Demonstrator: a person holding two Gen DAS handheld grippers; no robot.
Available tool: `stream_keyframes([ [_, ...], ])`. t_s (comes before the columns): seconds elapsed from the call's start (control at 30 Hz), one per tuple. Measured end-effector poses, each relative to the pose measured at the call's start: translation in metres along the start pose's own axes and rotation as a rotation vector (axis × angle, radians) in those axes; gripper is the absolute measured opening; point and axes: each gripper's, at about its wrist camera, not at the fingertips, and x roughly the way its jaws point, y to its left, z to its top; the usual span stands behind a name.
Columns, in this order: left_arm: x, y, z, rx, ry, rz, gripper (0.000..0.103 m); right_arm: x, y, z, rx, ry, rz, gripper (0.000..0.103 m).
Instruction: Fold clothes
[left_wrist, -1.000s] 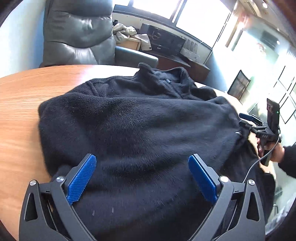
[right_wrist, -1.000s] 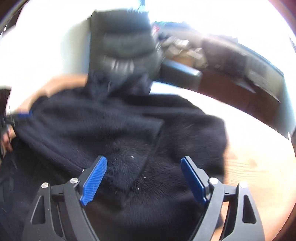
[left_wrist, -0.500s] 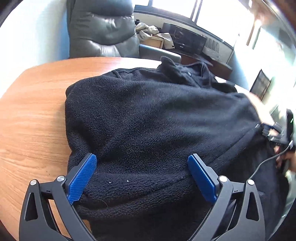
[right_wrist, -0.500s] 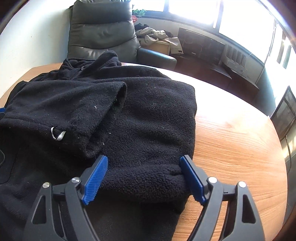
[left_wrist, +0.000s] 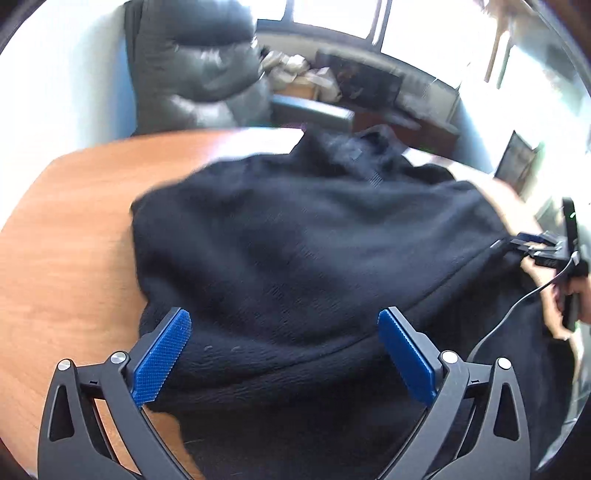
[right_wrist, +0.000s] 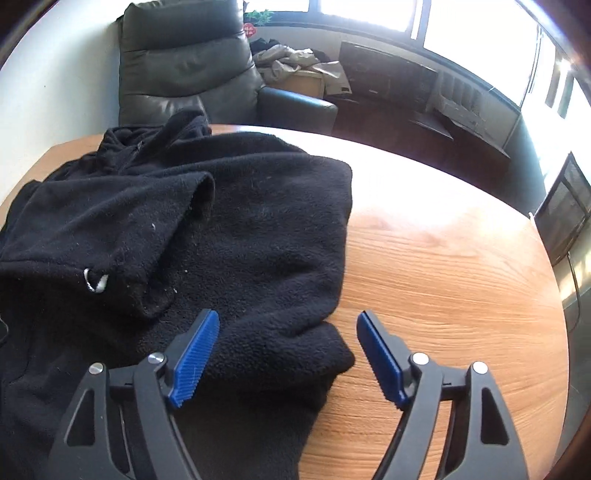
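Observation:
A black fleece jacket (left_wrist: 303, 243) lies spread on the round wooden table (left_wrist: 62, 236), collar toward the far side. My left gripper (left_wrist: 284, 350) is open, its blue pads straddling the near folded edge of the fleece. In the right wrist view the same jacket (right_wrist: 229, 236) shows a sleeve folded across its front with a small white loop (right_wrist: 94, 282) on the cuff. My right gripper (right_wrist: 288, 350) is open over the jacket's near right corner, which lies between the pads. The right gripper (left_wrist: 535, 245) and a hand (left_wrist: 565, 310) also appear at the jacket's right edge in the left wrist view.
A dark leather armchair (right_wrist: 184, 70) stands behind the table, with a pile of cloth and boxes (right_wrist: 299, 66) and low dark cabinets (right_wrist: 388, 77) under bright windows. Bare wood (right_wrist: 443, 266) extends to the right of the jacket. A cable (left_wrist: 517, 306) hangs from the right gripper.
Both grippers have pulled back toward the near side and shifted sideways. The right gripper now sits over the jacket's right corner and its jaws have narrowed a little. The left view is motion-blurred.

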Motion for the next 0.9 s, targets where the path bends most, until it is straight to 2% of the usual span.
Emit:
stream_keyframes([
  [0.03, 0.003, -0.002, 0.002, 0.002, -0.007, -0.003, 0.103, -0.008, 0.0, 0.001, 0.0, -0.033, 0.017, 0.081],
  [0.07, 0.012, -0.001, 0.001, -0.001, 0.02, 0.007, 0.103, -0.012, 0.003, 0.0, -0.02, -0.046, 0.029, 0.081],
  [0.1, 0.023, 0.001, -0.003, -0.005, 0.069, 0.027, 0.103, -0.016, 0.007, -0.001, -0.04, -0.058, 0.041, 0.081],
  [0.13, 0.034, 0.004, -0.008, -0.014, 0.114, 0.038, 0.103, -0.012, 0.015, -0.007, -0.086, -0.033, 0.029, 0.081],
  [0.23, 0.034, 0.005, -0.023, -0.003, 0.075, 0.042, 0.103, -0.002, 0.029, -0.028, -0.239, 0.006, -0.052, 0.078],
  [0.37, 0.032, 0.004, -0.03, -0.011, 0.063, 0.051, 0.103, 0.008, 0.018, -0.03, -0.285, -0.033, -0.172, 0.076],
  [0.4, 0.032, 0.004, -0.03, -0.013, 0.059, 0.054, 0.103, 0.014, 0.015, -0.026, -0.279, -0.034, -0.175, 0.075],
  [0.43, 0.032, 0.003, -0.031, -0.015, 0.055, 0.057, 0.103, 0.021, 0.013, -0.021, -0.272, -0.033, -0.177, 0.072],
  [0.5, 0.031, 0.002, -0.032, -0.02, 0.048, 0.065, 0.103, 0.032, 0.013, -0.013, -0.255, -0.045, -0.146, 0.052],
  [0.53, 0.028, 0.002, -0.034, -0.025, 0.046, 0.07, 0.103, 0.037, 0.012, -0.01, -0.242, -0.049, -0.123, 0.034],
  [0.63, 0.026, -0.003, -0.035, -0.027, 0.042, 0.081, 0.103, 0.036, 0.013, -0.008, -0.192, -0.071, -0.137, 0.023],
  [0.7, 0.022, -0.008, -0.039, -0.026, 0.038, 0.086, 0.103, 0.031, 0.013, -0.007, -0.152, -0.099, -0.15, 0.022],
  [0.9, 0.019, -0.009, -0.042, -0.023, 0.037, 0.095, 0.103, 0.012, -0.019, -0.042, 0.032, -0.053, -0.205, 0.009],
])
